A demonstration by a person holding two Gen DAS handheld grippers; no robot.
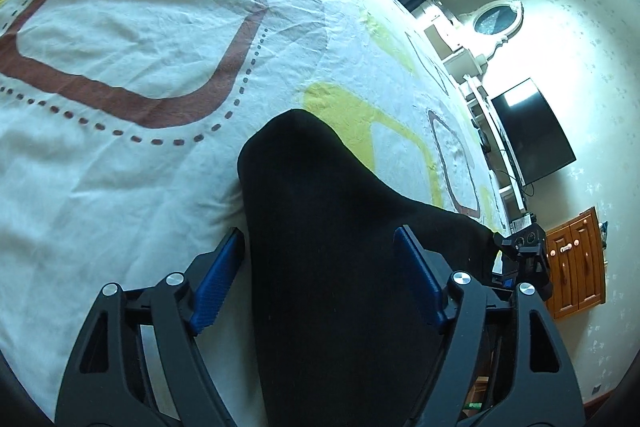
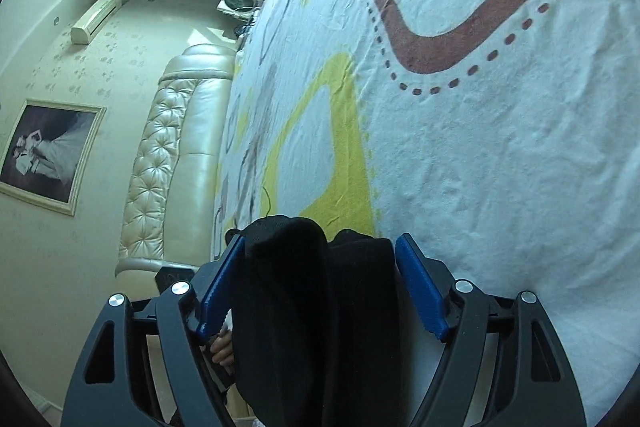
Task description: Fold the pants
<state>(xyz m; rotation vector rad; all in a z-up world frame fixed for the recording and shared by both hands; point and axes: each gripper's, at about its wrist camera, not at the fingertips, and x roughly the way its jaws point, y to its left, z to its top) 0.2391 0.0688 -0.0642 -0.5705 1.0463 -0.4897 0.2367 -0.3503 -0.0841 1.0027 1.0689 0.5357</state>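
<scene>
The black pants [image 1: 328, 235] lie on a bed sheet [image 1: 120, 155] printed with brown and yellow shapes. In the left wrist view the cloth fills the gap between the blue pads of my left gripper [image 1: 320, 239], whose jaws stand wide apart around it. In the right wrist view a bunched, folded part of the pants [image 2: 316, 287] sits between the wide-apart blue pads of my right gripper [image 2: 320, 247]. The other gripper [image 1: 524, 251] shows at the right edge of the pants in the left wrist view.
The bed sheet [image 2: 500, 167] spreads far beyond the pants. A padded cream headboard [image 2: 168, 155] stands along one side of the bed. A dark television [image 1: 532, 131], a white shelf unit and a wooden cabinet [image 1: 576, 267] stand past the other side.
</scene>
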